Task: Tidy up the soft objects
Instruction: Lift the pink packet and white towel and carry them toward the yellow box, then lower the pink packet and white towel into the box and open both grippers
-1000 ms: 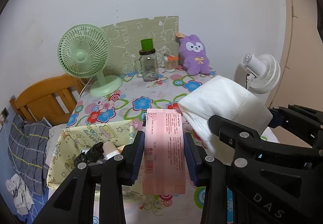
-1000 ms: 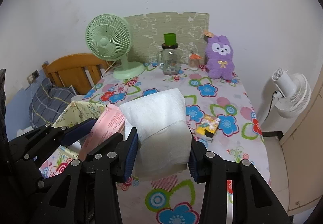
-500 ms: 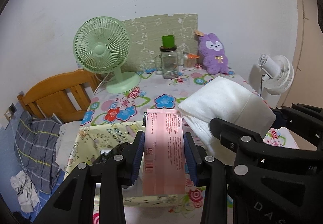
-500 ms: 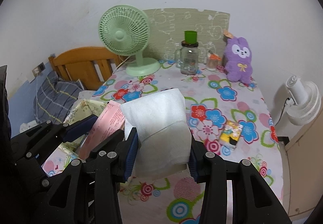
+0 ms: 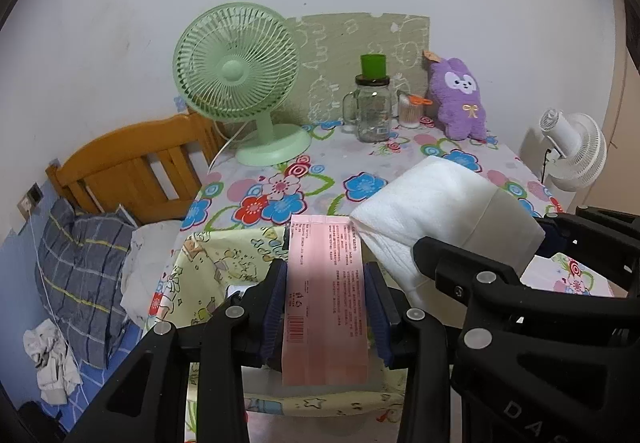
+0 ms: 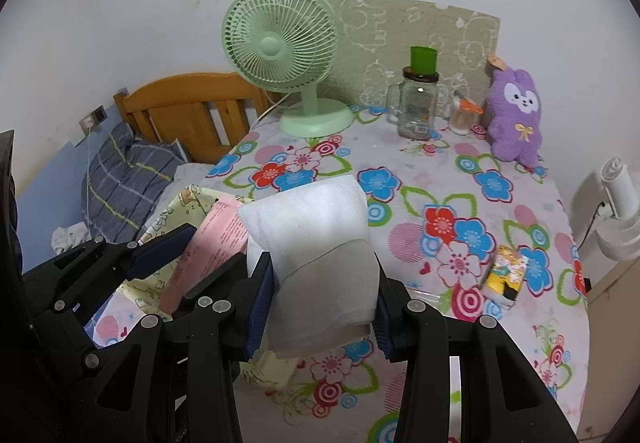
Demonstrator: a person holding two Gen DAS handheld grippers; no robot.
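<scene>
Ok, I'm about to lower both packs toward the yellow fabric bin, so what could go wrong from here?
1. The left tongs pinch the thin pink pack by its side edges only; it may slip or buckle.
2. The right tongs squeeze the white tissue pack, which bulges out ahead; it might snag the yellow fabric bin rim.
3. The tongs sit close together and could collide.

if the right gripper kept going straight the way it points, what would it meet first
Probably the flowered tablecloth: the right gripper, shut on the white tissue pack, points down across bare cloth. Further along stands the glass jar, though depth is unclear.
</scene>
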